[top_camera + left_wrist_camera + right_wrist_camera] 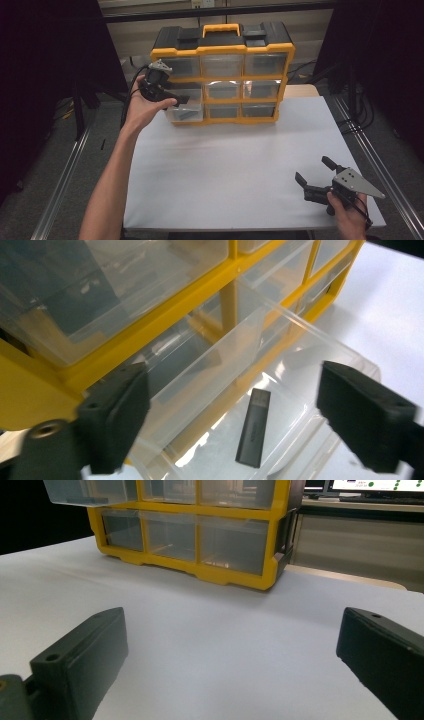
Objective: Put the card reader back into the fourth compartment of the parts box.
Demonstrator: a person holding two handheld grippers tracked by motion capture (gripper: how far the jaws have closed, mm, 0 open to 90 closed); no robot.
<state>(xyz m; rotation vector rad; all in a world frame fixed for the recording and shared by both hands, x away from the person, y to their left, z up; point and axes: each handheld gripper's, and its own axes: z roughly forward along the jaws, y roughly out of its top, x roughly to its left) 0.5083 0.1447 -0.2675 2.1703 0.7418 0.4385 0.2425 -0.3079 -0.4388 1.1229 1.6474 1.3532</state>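
A yellow and black organizer (222,49) with clear drawers stands at the back of the white table. Its middle-left drawer (186,113) is pulled out, and a small flat black stick (253,427) lies on the drawer's floor. A hand holds my left gripper (176,96) open in front of the organizer's left column, just above that drawer (305,365). In the left gripper view the gripper (235,385) looks down into it, with nothing between the jaws. My right gripper (314,170) is open near the table's front right corner and faces the organizer (200,555); its jaws (234,625) hold nothing.
The white table top (230,165) stretches between the organizer and the front edge. Metal rails (65,180) run along both sides of the table. Dark curtains and cables lie beyond. The other drawers (221,65) look shut.
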